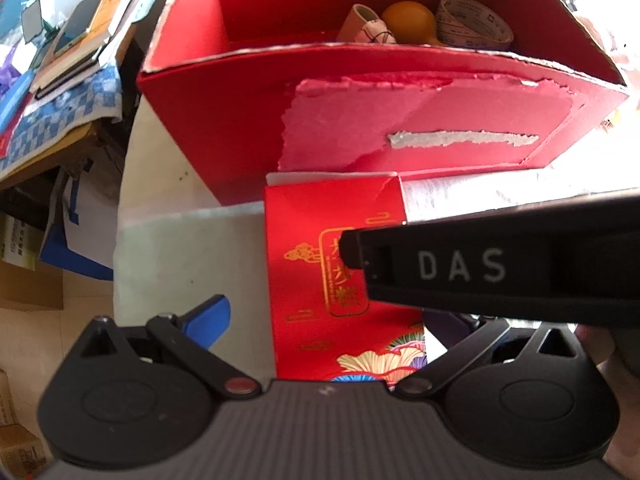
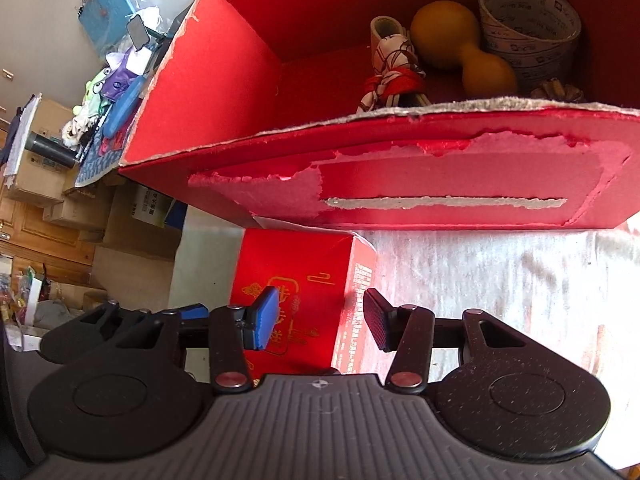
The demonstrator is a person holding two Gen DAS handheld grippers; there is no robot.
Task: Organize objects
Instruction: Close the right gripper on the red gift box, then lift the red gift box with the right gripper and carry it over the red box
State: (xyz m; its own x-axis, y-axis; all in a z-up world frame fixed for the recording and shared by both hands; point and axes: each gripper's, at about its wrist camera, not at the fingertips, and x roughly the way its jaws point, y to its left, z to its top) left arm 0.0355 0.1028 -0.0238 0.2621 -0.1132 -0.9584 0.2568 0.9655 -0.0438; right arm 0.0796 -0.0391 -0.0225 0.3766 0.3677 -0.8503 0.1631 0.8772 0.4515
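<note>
A small red gift box with gold print (image 1: 332,264) (image 2: 296,280) lies on the white cloth, right in front of a big open red carton (image 1: 224,120) (image 2: 440,168). Inside the carton lie an orange gourd (image 2: 448,40), a printed tape roll (image 2: 528,28) and a tied cloth bundle (image 2: 392,64). My left gripper (image 1: 340,312) straddles the small box. Its blue finger (image 1: 208,320) stands clear of the box's left side, and its other finger is hidden. My right gripper (image 2: 322,316) hangs over the box's right edge, its pads spread and not pressing. Its black finger (image 1: 460,268) crosses the left wrist view.
A stack of books (image 1: 80,32) sits on a blue checked cloth (image 1: 60,120) at the left. Soft toys (image 2: 100,92) clutter that side table, and cardboard boxes (image 2: 40,176) stand on the floor beyond it. White cloth (image 2: 500,300) stretches to the right of the small box.
</note>
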